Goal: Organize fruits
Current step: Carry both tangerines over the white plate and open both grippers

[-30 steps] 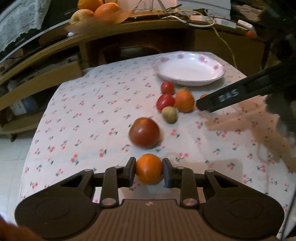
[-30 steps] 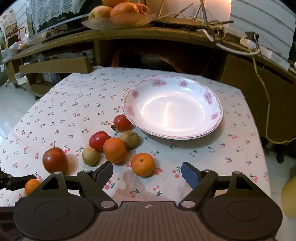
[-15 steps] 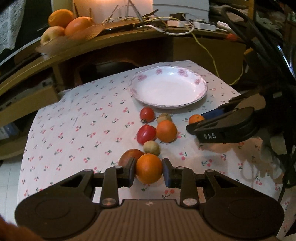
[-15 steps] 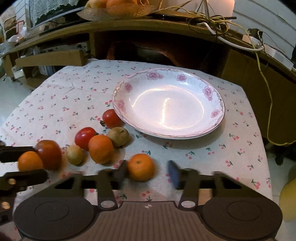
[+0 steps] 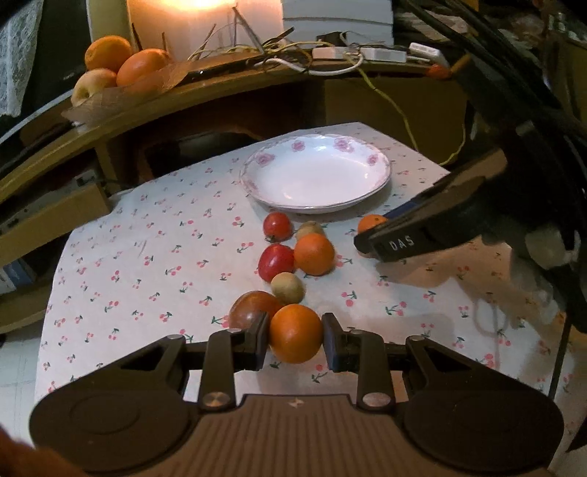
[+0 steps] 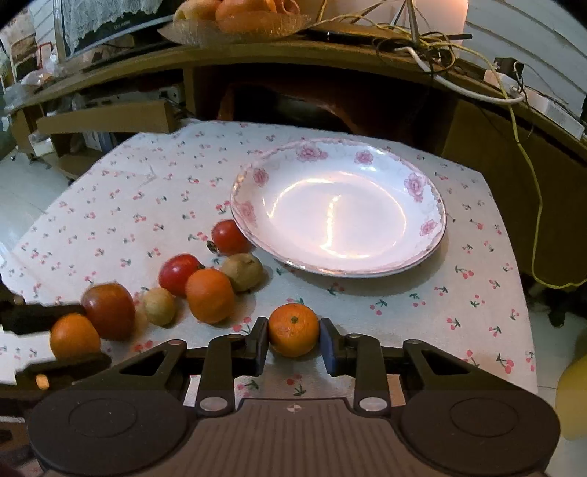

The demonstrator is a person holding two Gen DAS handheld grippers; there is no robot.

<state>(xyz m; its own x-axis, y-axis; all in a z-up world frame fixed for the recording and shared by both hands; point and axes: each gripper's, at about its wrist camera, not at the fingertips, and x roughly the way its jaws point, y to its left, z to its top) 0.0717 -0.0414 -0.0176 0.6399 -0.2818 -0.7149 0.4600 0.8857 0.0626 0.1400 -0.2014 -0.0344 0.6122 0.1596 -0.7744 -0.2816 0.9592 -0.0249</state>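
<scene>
My left gripper (image 5: 295,339) is shut on an orange (image 5: 295,338) and holds it above the near part of the table; it also shows in the right wrist view (image 6: 74,334). My right gripper (image 6: 293,340) is shut on a small mandarin (image 6: 293,329) that sits on the cloth in front of the empty flowered plate (image 6: 422,190). The mandarin shows in the left wrist view (image 5: 370,222) beside the right gripper's finger (image 5: 403,240). Loose on the cloth lie a dark red apple (image 6: 108,310), two tomatoes (image 6: 179,268) (image 6: 229,236), an orange (image 6: 210,295) and two brownish fruits (image 6: 159,305) (image 6: 244,271).
The table has a white cherry-print cloth (image 6: 121,205). Behind it runs a wooden shelf (image 6: 256,55) with a fruit bowl (image 6: 234,22) and cables (image 6: 458,84). A yellow cable (image 6: 537,205) hangs at the right. The table's right edge is close to the plate.
The right gripper moved forward and closed on the mandarin. The left gripper, still holding its orange, lifted and swung so the plate and fruit row sit straight ahead.
</scene>
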